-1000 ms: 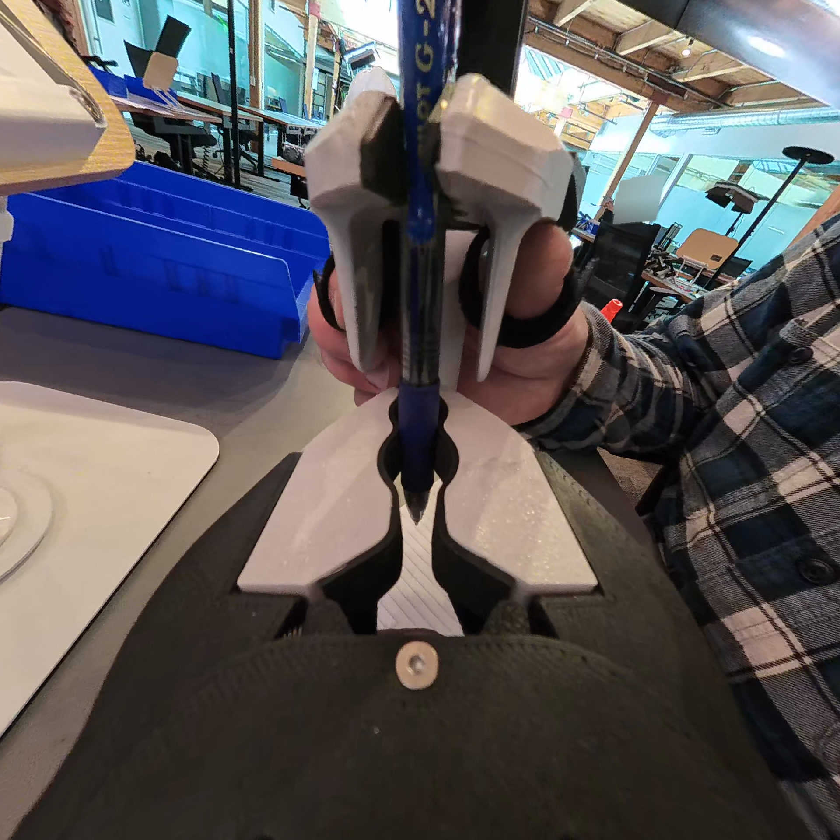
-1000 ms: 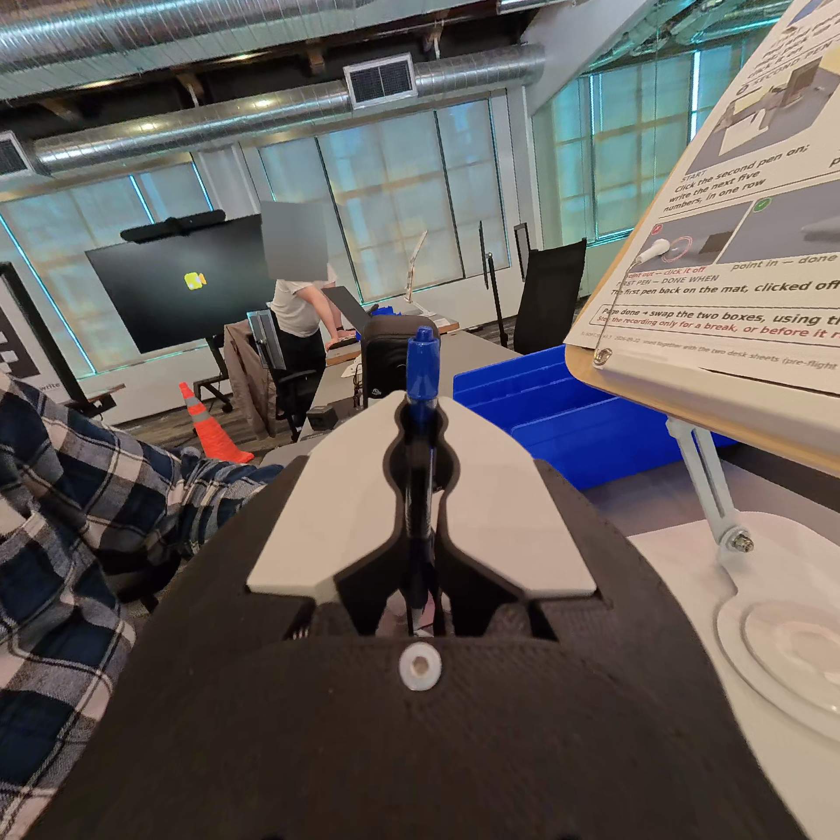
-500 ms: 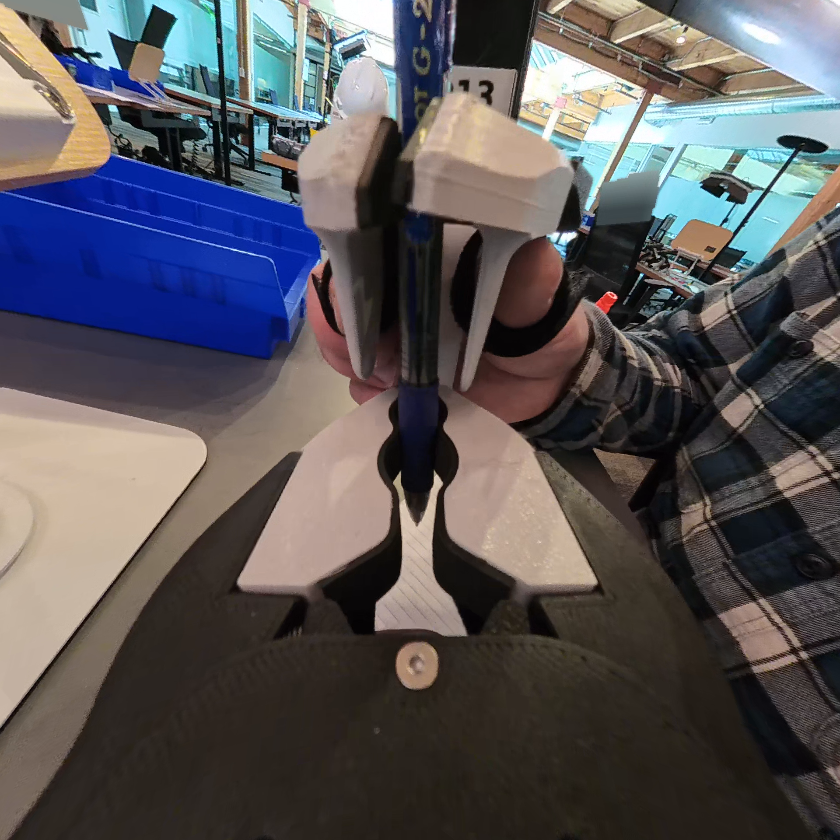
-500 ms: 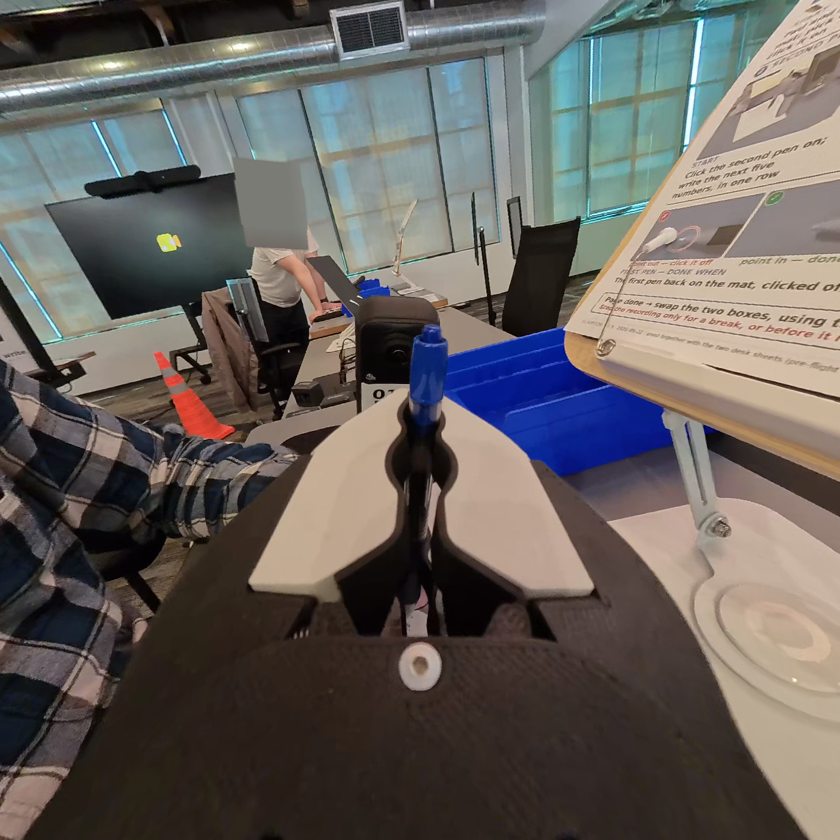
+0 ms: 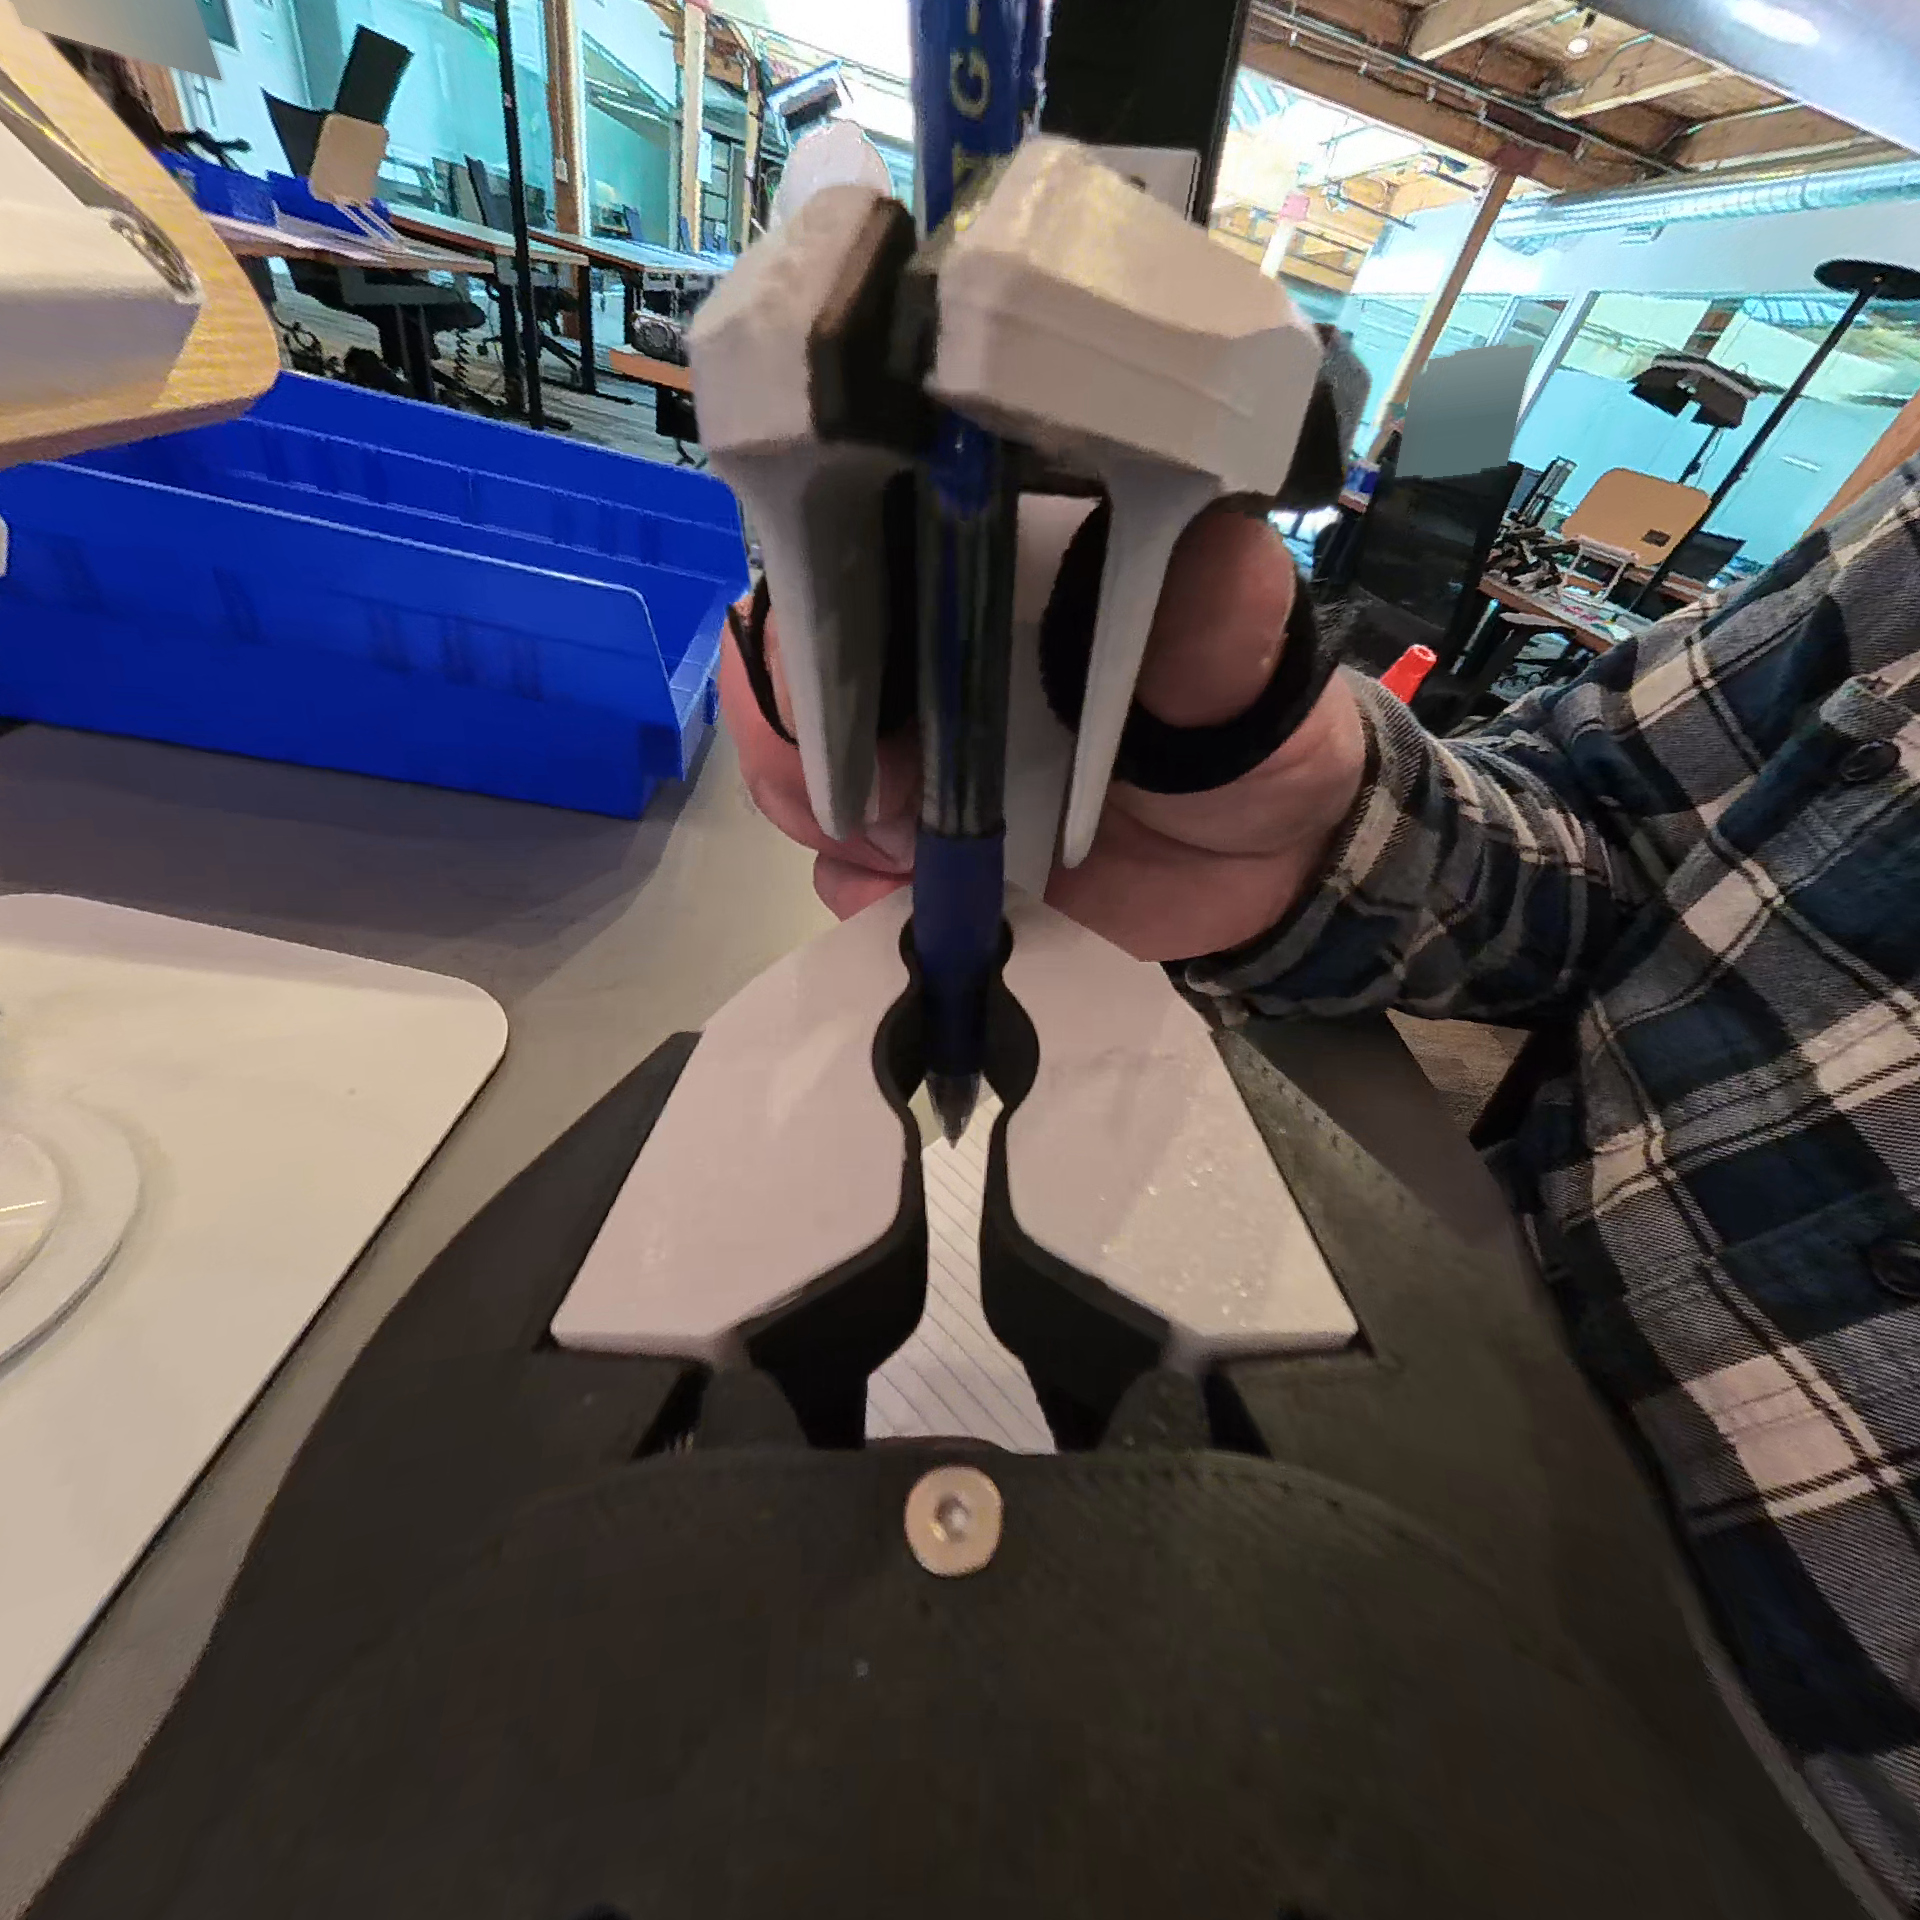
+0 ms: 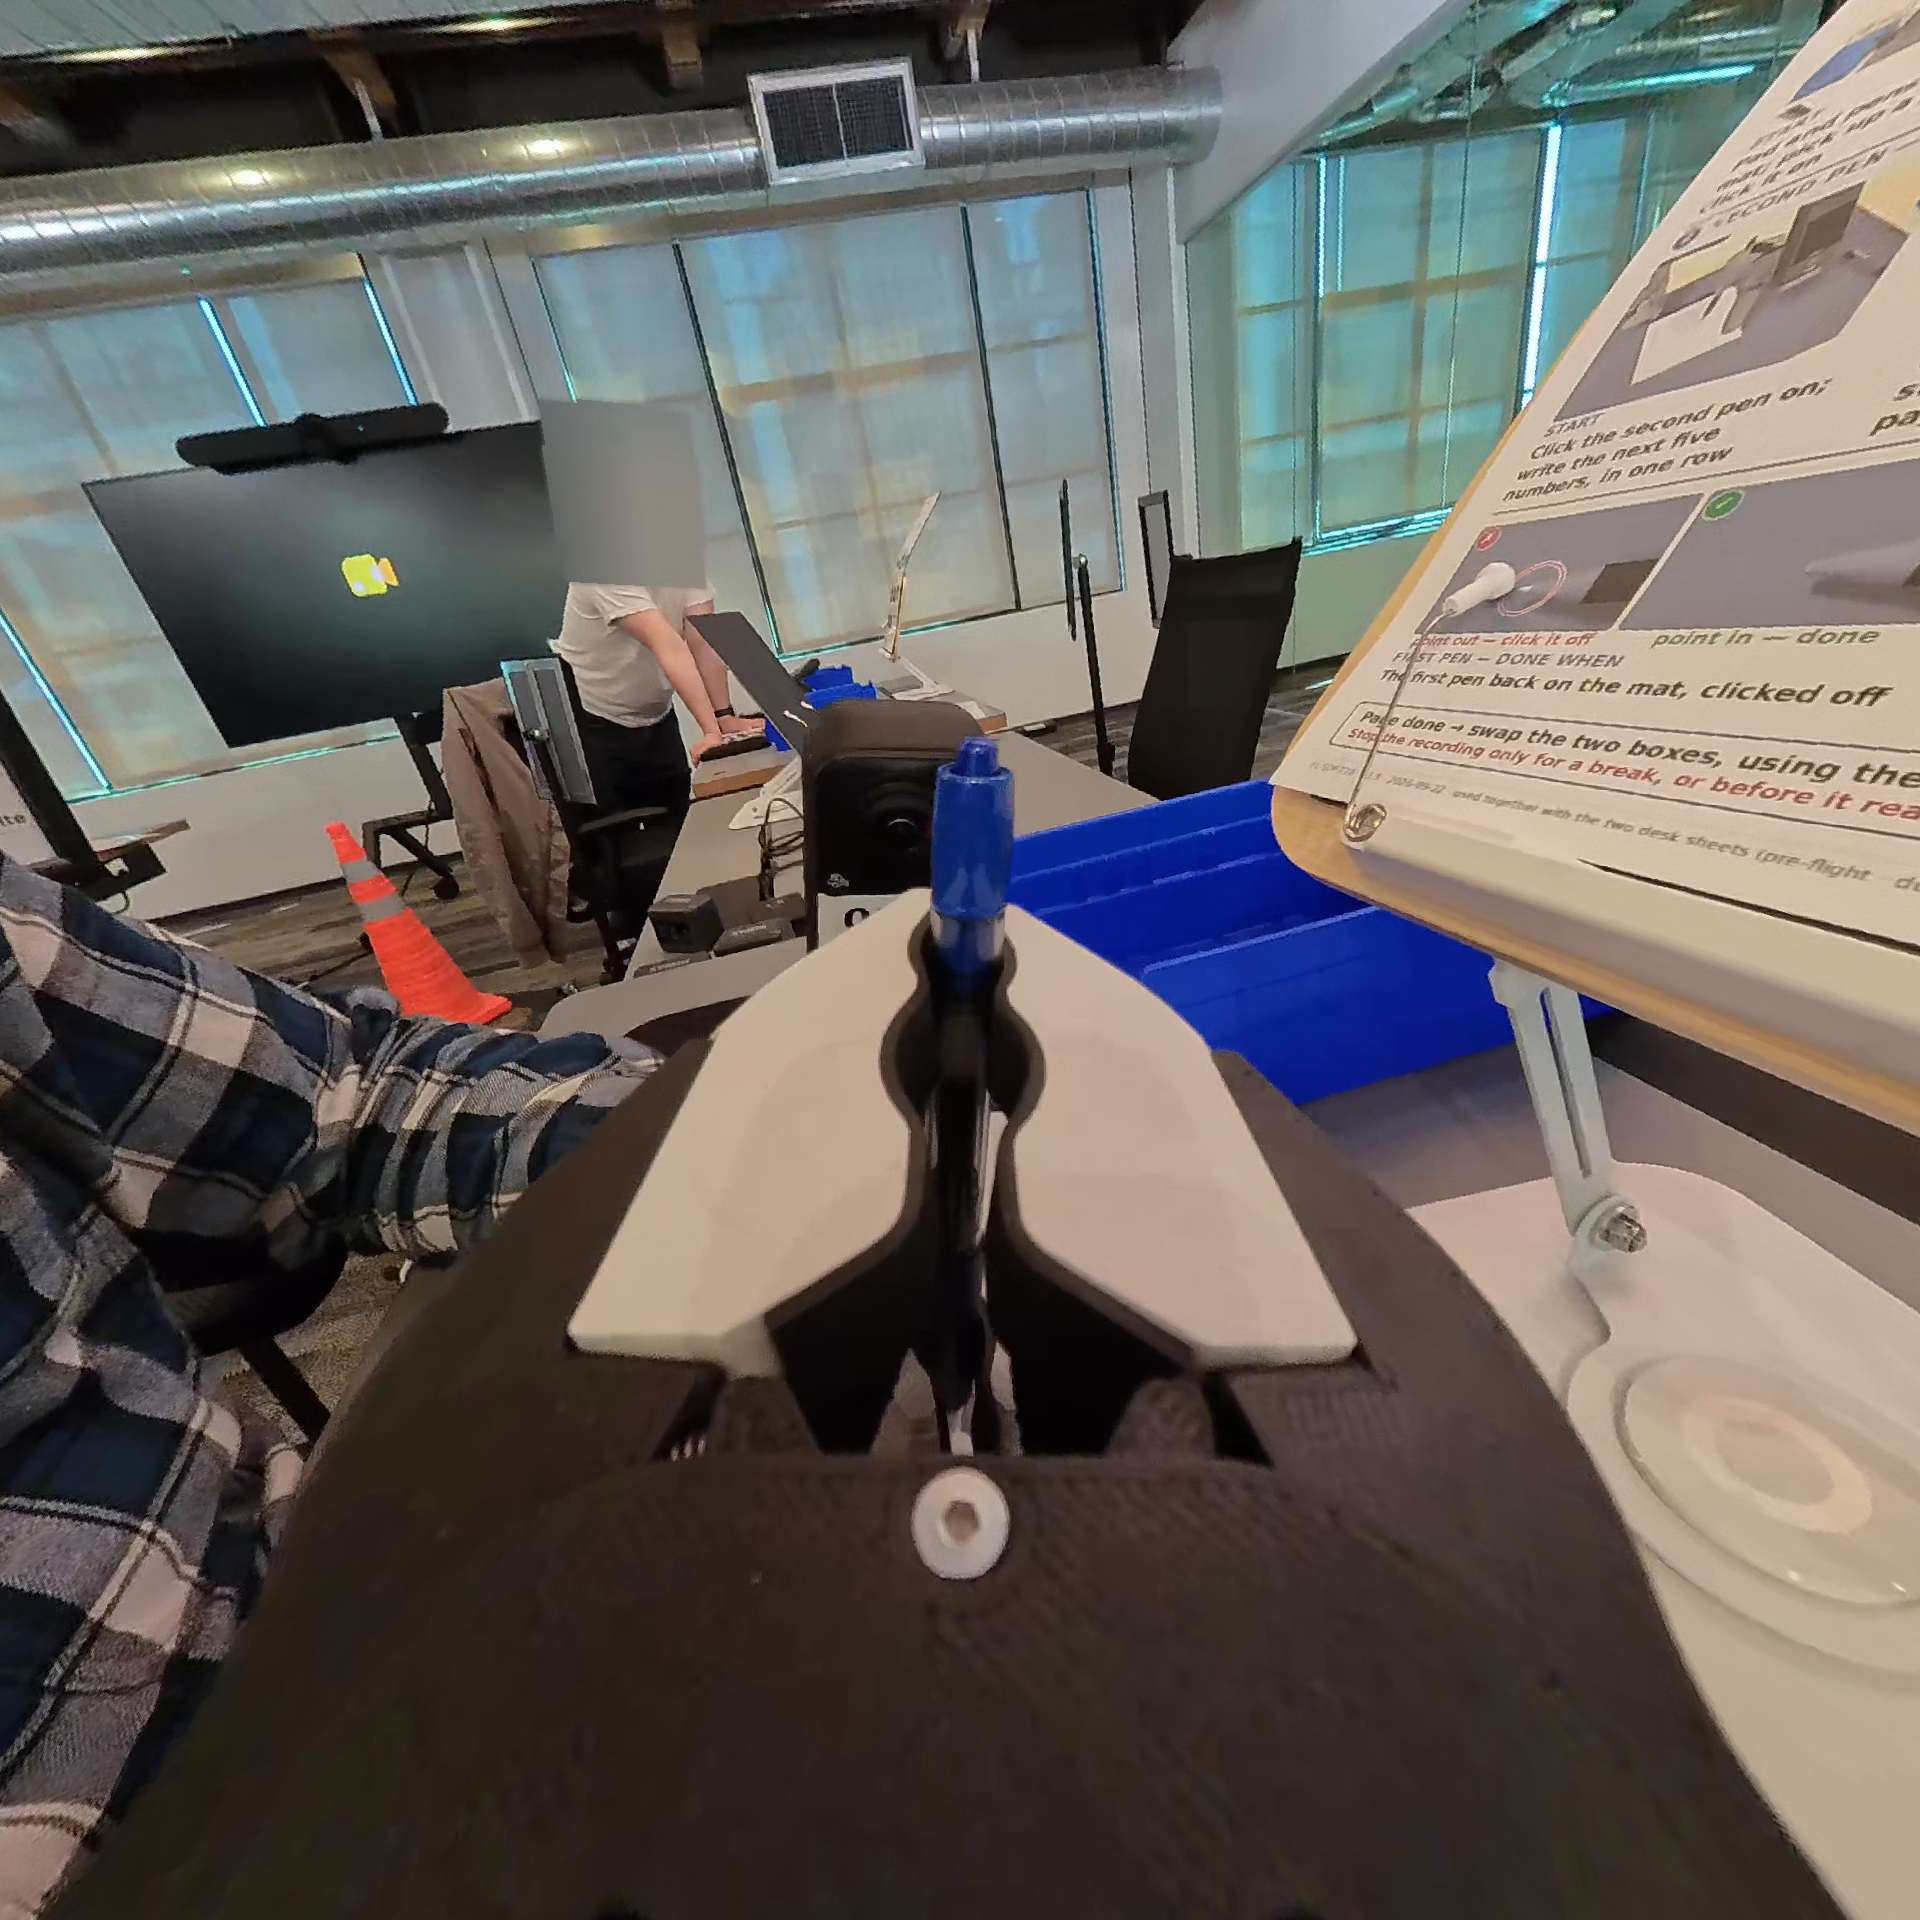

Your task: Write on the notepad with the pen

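I have the blue pen [image 6: 971, 883] clamped upright in my right gripper [image 6: 961, 935]: both pads press on its barrel, the clicker end stands above my fingertips, and the rest of the barrel runs down between the fingers toward the camera. From my left wrist view the same pen [image 5: 956, 727] comes down from that gripper [image 5: 925, 395], which hangs above and just beyond my left fingers, with my hand [image 5: 1195, 790] wrapped round its handle. The pen's dark tip sits in the round notch of my left gripper [image 5: 956, 966]; whether those fingers actually press on it I cannot tell, though they stand narrow around the tip.

The notepad [image 5: 956, 1340], lined white paper, lies directly under the pen tip, seen only through the slit between my left fingers; I cannot tell if the tip touches the paper.

Left of the pen, on the grey desk [image 5: 582, 914], lies a white mat [image 5: 260, 1122], and behind that a blue bin [image 5: 343, 623]. Right of the pen is my plaid sleeve [image 5: 1662, 935]. A tilted instruction board [image 6: 1662, 520] stands above the bin
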`<move>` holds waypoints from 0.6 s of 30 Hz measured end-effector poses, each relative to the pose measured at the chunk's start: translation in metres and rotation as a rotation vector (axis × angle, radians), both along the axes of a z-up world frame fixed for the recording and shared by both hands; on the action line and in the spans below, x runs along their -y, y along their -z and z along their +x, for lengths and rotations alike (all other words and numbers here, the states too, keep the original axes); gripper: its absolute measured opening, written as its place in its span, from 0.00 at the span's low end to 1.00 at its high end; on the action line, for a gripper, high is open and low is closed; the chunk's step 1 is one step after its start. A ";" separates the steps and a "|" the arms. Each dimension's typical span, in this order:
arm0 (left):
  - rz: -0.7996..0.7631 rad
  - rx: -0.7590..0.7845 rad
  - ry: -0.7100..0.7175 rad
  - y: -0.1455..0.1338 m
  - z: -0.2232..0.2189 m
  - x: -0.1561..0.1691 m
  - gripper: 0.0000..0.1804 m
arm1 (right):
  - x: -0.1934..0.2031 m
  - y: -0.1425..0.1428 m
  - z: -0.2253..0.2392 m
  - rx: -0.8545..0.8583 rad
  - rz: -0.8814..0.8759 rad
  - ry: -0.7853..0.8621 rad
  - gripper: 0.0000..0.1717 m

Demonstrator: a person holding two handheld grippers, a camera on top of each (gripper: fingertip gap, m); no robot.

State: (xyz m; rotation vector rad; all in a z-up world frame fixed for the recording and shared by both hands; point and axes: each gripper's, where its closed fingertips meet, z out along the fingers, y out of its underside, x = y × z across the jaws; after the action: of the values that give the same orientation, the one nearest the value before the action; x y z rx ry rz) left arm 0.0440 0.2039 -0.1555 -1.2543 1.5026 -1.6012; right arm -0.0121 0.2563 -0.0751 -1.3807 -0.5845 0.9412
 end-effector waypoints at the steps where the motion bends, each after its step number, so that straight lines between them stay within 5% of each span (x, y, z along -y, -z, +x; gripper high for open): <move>1: 0.003 -0.001 0.004 0.000 0.000 0.001 0.03 | 0.000 0.000 -0.001 0.001 -0.003 -0.005 0.03; 18: -0.053 0.043 -0.042 -0.003 0.001 -0.007 0.03 | -0.006 0.002 0.010 -0.046 -0.005 0.046 0.05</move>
State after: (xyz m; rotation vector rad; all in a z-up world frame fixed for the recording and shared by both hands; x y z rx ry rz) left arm 0.0448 0.2108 -0.1530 -1.2642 1.4063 -1.6401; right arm -0.0025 0.2621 -0.0769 -1.3676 -0.5140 0.9352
